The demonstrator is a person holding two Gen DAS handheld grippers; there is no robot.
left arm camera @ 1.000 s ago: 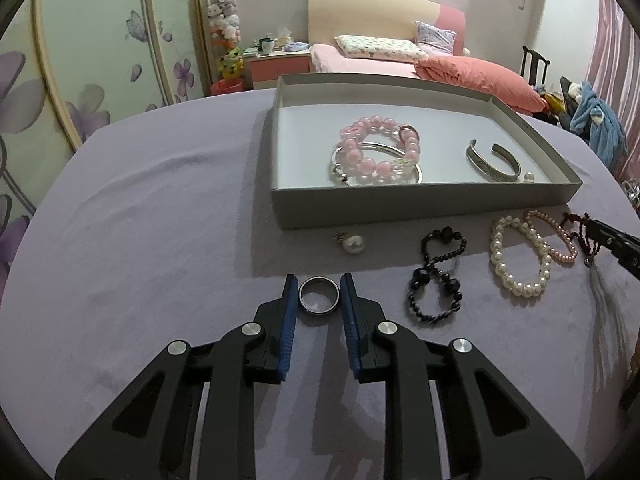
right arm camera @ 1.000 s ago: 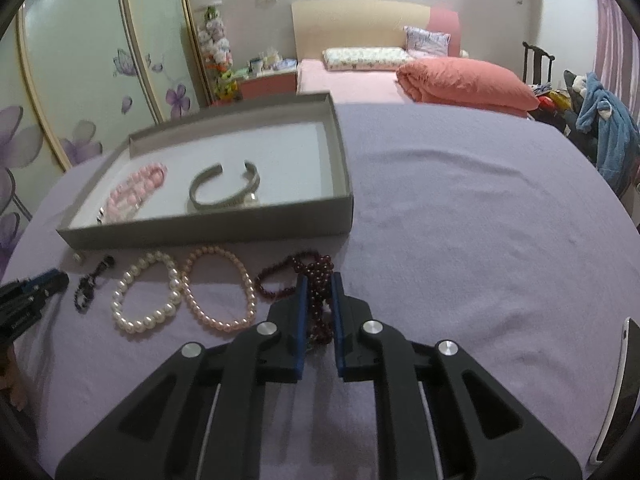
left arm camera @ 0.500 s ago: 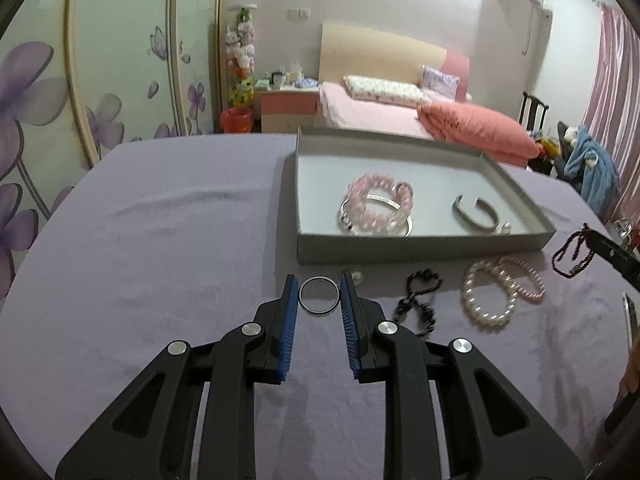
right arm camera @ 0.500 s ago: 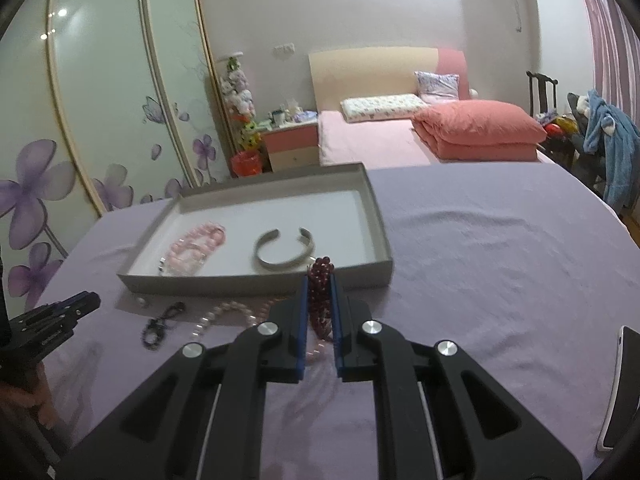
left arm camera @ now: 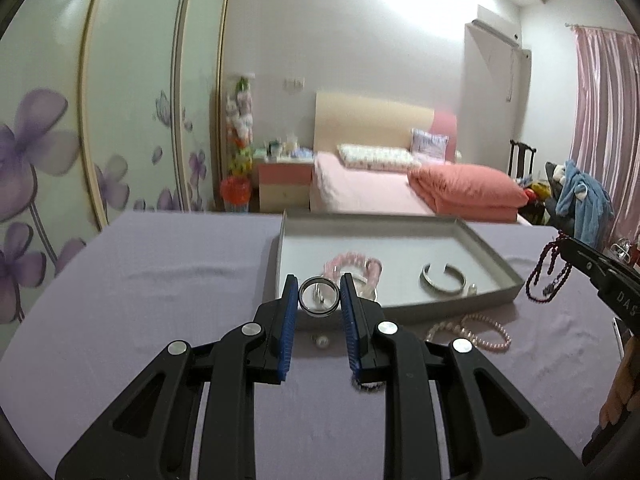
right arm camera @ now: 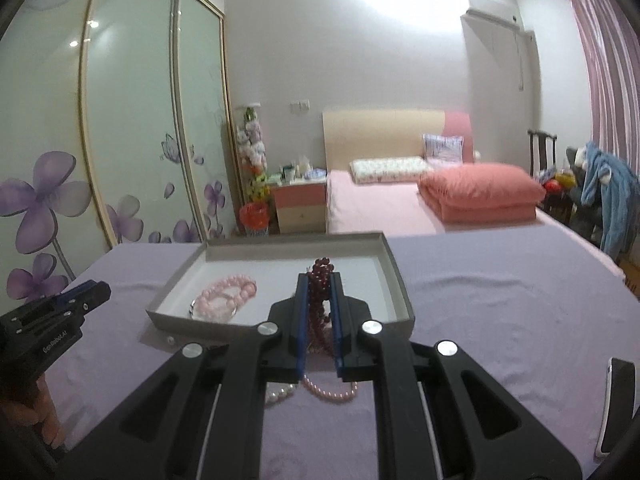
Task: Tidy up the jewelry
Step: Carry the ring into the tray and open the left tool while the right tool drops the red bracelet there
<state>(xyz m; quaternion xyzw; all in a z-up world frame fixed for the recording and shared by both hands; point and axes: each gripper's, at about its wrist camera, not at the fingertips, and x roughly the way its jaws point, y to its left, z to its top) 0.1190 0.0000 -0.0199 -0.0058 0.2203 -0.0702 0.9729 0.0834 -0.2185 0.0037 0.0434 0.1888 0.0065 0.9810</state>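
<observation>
My left gripper is shut on a silver ring and holds it above the purple table, near the front wall of the grey tray. My right gripper is shut on a dark red bead bracelet, which hangs from its tips in the left wrist view. The tray holds a pink bead bracelet and a silver cuff. On the table in front of the tray lie a pink pearl bracelet, a white pearl bracelet and a loose pearl.
A small pearl piece lies in the tray's front right corner. A phone lies at the table's right edge. A bed, a nightstand and a floral wardrobe stand behind the table.
Both grippers have risen from the table with their pieces, the left with the ring, the right with the dark red bracelet. Both views now look more level across the room.
</observation>
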